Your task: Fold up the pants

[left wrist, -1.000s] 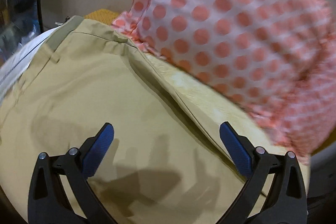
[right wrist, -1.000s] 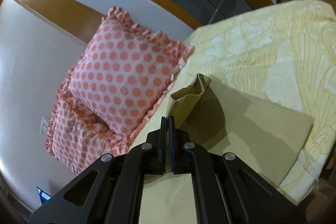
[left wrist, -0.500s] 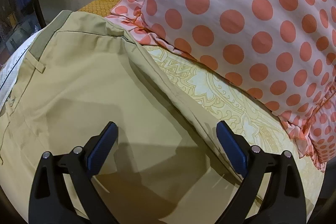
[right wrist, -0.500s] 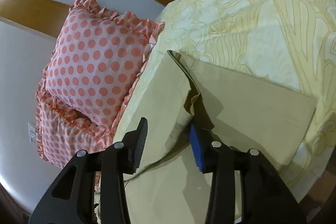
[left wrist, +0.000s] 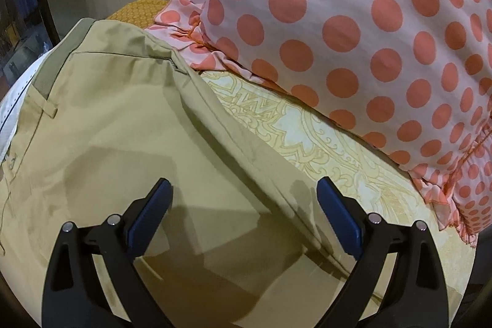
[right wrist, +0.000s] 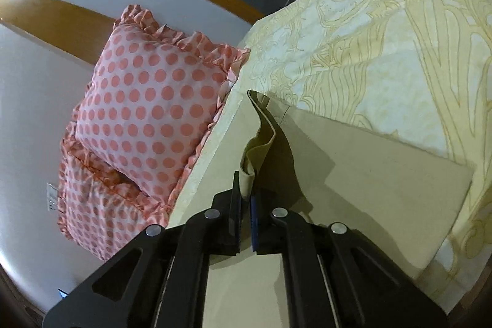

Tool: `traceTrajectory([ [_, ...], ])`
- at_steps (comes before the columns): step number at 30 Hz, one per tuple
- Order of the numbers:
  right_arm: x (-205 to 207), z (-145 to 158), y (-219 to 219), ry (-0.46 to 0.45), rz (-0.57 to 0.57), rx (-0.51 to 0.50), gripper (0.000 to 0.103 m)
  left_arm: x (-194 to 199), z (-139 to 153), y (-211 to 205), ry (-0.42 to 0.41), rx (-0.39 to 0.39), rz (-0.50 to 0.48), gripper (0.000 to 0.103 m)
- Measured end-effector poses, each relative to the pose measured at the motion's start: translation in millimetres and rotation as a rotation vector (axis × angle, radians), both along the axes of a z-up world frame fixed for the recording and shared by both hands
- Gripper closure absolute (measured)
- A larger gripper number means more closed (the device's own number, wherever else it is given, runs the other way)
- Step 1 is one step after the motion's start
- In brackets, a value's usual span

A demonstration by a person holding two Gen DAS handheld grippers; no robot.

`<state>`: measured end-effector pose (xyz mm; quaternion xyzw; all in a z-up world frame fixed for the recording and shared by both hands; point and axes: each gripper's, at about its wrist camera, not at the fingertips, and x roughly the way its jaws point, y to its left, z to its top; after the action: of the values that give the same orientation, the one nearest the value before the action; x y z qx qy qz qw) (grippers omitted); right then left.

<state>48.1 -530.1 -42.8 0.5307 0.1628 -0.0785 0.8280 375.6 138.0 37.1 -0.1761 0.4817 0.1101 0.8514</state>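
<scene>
Open patterned bedspread (right wrist: 384,29) right of the pants (right wrist: 369,180); polka-dot pillows (right wrist: 153,112) crowding their left edge.

Khaki pants (left wrist: 117,143), coral-dotted pillow (left wrist: 353,29).

No legible text (either view)

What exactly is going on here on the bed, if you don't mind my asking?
A person with a handheld gripper in each hand is folding a pair of khaki pants on a yellow patterned bedspread. The right gripper is pinching a raised fold of the fabric beside a polka-dot pillow. The left gripper hangs open over the waistband end, holding nothing. The fold is not yet finished.
</scene>
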Motion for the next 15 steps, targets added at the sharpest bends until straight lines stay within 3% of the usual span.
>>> traceTrajectory([
  [3,3.1,0.9,-0.6,0.002,0.005,-0.005,0.098,5.6,-0.9,1.1,0.005,0.006,0.017,0.009],
  [5,4.0,0.7,-0.5,0.008,0.01,-0.004,0.098,12.2,-3.8,1.8,0.026,0.024,0.029,0.015],
  [7,4.3,-0.3,-0.9,0.012,0.011,-0.001,0.098,16.2,-6.0,3.1,0.042,0.049,0.048,0.042],
  [8,3.8,-0.2,-1.0,0.012,0.012,-0.001,0.098,15.0,-4.3,4.7,0.029,0.059,0.053,0.071],
  [9,3.8,0.0,-1.2,0.007,0.012,-0.002,0.098,13.0,-3.4,7.0,0.012,0.012,0.028,0.1],
  [11,2.1,3.9,-2.4,-0.016,0.015,-0.008,0.098,-4.1,4.8,16.6,-0.038,-0.063,0.033,0.101],
  [15,-7.3,22.2,-6.5,-0.085,0.023,-0.042,0.098,-80.5,44.6,24.6,-0.191,-0.033,-0.018,0.1],
])
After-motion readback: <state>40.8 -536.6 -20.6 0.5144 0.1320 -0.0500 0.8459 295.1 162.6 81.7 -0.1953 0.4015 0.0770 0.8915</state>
